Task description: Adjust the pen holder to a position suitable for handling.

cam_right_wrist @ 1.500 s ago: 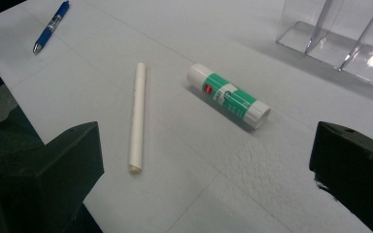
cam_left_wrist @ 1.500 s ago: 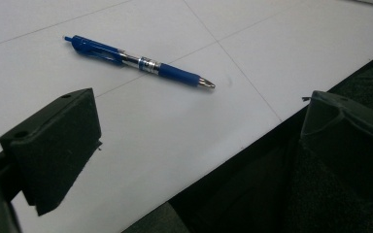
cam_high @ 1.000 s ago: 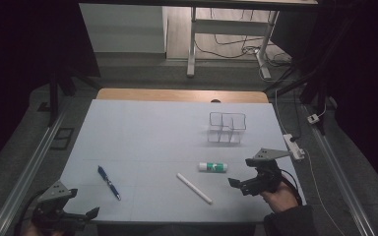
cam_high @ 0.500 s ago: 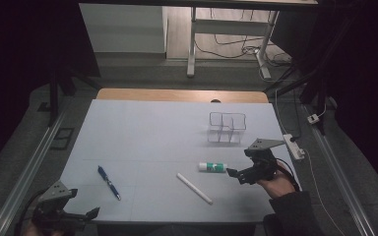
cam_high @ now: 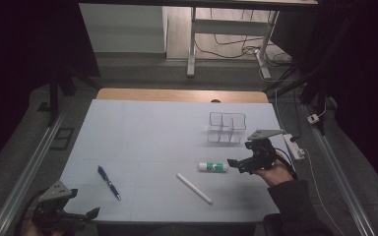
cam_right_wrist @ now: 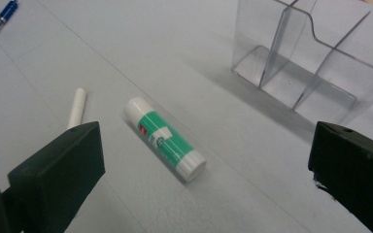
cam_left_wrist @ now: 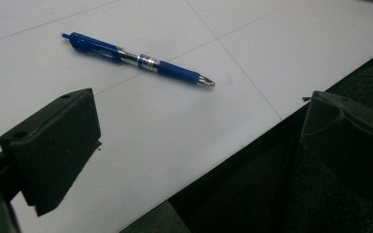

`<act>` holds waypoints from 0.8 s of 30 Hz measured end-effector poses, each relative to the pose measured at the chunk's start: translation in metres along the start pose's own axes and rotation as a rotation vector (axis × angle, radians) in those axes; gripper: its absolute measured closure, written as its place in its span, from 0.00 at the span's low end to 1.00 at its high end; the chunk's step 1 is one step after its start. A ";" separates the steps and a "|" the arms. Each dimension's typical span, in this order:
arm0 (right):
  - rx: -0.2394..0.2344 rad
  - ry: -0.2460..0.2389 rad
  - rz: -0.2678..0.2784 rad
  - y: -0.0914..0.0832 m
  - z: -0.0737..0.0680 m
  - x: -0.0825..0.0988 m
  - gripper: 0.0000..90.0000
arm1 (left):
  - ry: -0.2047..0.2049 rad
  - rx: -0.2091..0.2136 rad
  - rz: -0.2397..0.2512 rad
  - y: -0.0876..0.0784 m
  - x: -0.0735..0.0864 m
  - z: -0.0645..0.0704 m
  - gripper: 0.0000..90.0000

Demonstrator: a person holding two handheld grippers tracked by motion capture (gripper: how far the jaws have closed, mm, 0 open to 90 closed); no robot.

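Observation:
A green and white glue stick (cam_high: pixel 213 167) (cam_right_wrist: pixel 164 138) lies on its side on the white table (cam_high: pixel 152 137). My right gripper (cam_high: pixel 236 164) (cam_right_wrist: pixel 204 170) is open just to its right, jaws wide apart and pointing at it. A white stick (cam_high: pixel 194 188) (cam_right_wrist: pixel 76 107) lies nearer the front edge. A blue pen (cam_high: pixel 109 182) (cam_left_wrist: pixel 136 58) lies at the front left. My left gripper (cam_high: pixel 86 215) (cam_left_wrist: pixel 194 141) hangs open at the table's front left corner, short of the pen, one jaw over the table and one off its edge.
A clear plastic organiser with compartments (cam_high: pixel 226 128) (cam_right_wrist: pixel 311 63) stands behind the glue stick, close to my right gripper. A white power strip (cam_high: pixel 294 146) lies off the table's right edge. Metal rails run along both sides.
My right gripper has moved forward and left, away from the front edge, up to the glue stick. The left gripper has stayed where it was.

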State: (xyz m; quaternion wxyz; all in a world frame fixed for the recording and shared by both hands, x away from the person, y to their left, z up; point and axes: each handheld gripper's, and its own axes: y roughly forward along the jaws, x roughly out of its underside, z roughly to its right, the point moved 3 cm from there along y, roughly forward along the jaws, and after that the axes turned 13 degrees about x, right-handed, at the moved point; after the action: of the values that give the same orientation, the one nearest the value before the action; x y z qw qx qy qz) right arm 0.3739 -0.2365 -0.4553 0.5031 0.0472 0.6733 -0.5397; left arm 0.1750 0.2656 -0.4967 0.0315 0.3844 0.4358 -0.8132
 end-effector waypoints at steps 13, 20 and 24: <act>0.032 -0.037 -0.040 0.019 0.015 -0.019 0.00 | 0.006 0.000 -0.009 0.001 0.000 0.000 0.01; 0.035 -0.081 -0.046 0.025 0.024 -0.031 0.00 | 0.000 0.001 -0.006 0.001 0.000 0.000 0.01; 0.042 -0.088 -0.056 0.029 0.031 -0.039 0.00 | -0.001 0.002 -0.005 0.000 0.000 0.000 0.01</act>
State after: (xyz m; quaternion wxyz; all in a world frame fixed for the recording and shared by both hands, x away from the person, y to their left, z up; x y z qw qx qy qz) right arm 0.4298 -0.2299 -0.4438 0.5158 0.0152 0.6400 -0.5693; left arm 0.1754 0.2656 -0.4971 0.0291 0.3830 0.4359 -0.8139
